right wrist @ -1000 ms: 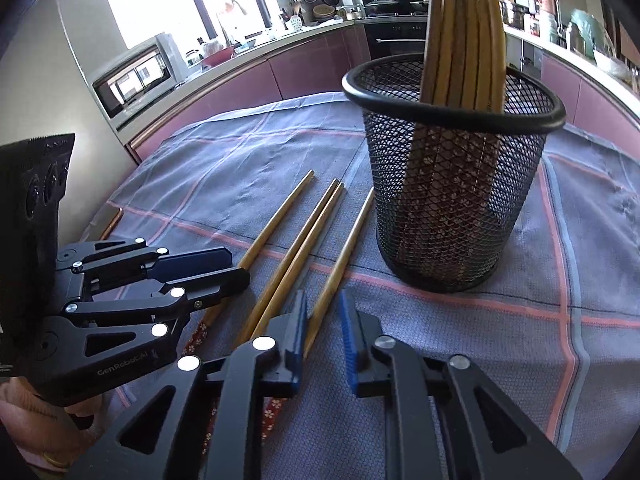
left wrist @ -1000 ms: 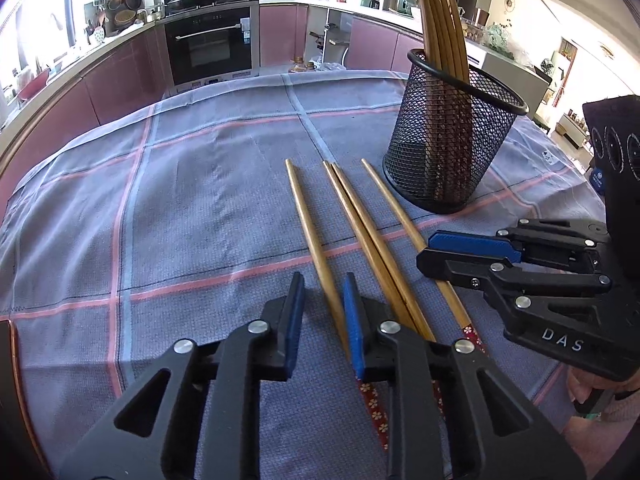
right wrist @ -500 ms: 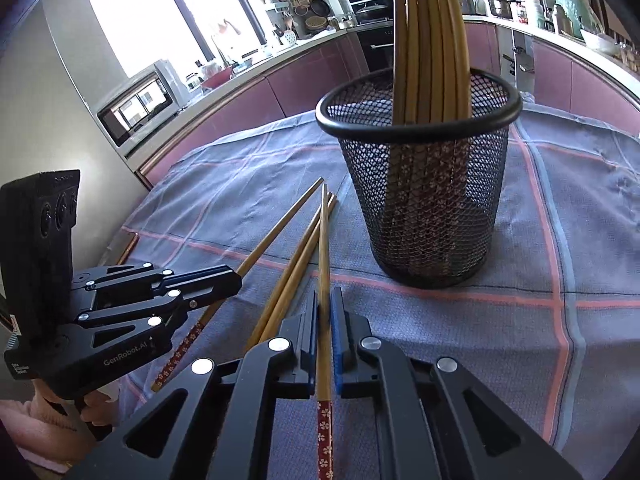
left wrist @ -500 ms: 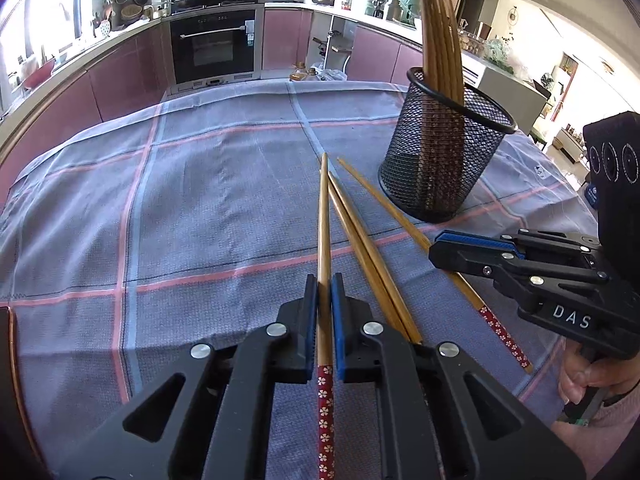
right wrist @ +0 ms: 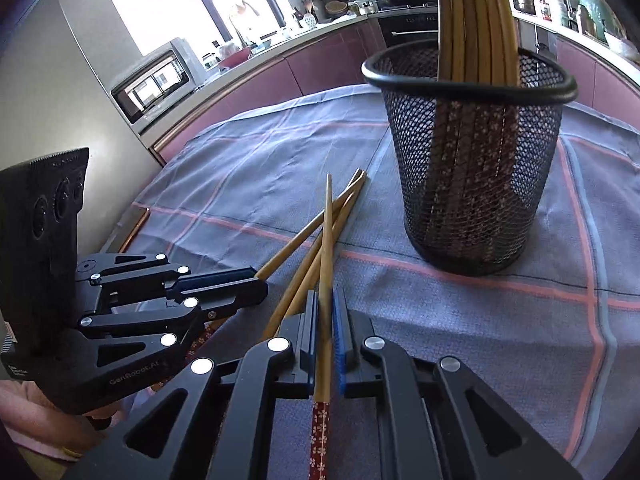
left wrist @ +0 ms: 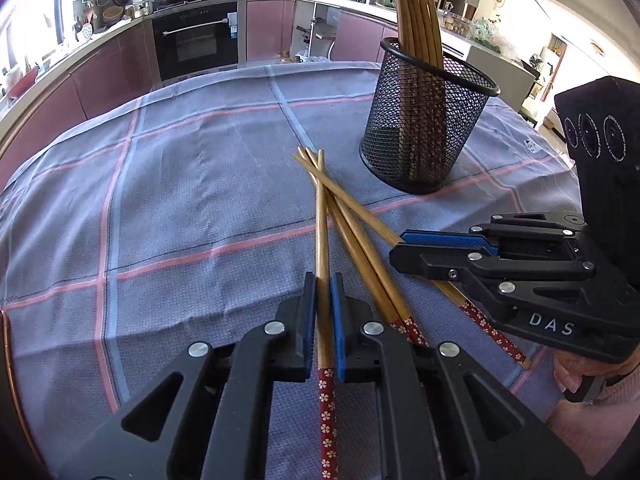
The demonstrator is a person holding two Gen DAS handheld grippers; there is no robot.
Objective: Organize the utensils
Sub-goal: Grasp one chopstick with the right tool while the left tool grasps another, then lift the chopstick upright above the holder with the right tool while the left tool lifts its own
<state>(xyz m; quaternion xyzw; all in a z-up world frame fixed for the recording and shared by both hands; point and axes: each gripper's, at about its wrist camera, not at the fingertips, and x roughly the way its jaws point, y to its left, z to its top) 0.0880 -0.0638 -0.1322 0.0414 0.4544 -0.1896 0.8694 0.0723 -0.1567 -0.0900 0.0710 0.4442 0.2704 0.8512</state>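
Observation:
My left gripper point(left wrist: 322, 280) is shut on a bamboo chopstick point(left wrist: 321, 220) with a red flowered end; the stick points away and crosses two loose chopsticks point(left wrist: 360, 248) on the cloth. My right gripper point(right wrist: 326, 294) is shut on another chopstick point(right wrist: 327, 232) that points toward the black mesh cup point(right wrist: 472, 160). That cup point(left wrist: 428, 120) stands upright at the right and holds several chopsticks. Each gripper shows in the other's view: the right gripper point(left wrist: 400, 246) at the right, the left gripper point(right wrist: 258, 280) at the left, both low over the cloth.
A blue-grey checked tablecloth point(left wrist: 180, 200) covers the table, whose copper-edged rim point(left wrist: 8, 340) shows at the left. A person's hand point(left wrist: 580, 376) holds the right gripper's handle. Kitchen cabinets and an oven point(left wrist: 196, 40) stand beyond the table.
A second ago both grippers stood open, each around a chopstick lying on the cloth. Both have shut on their sticks, and the held sticks have swung to cross the loose pair.

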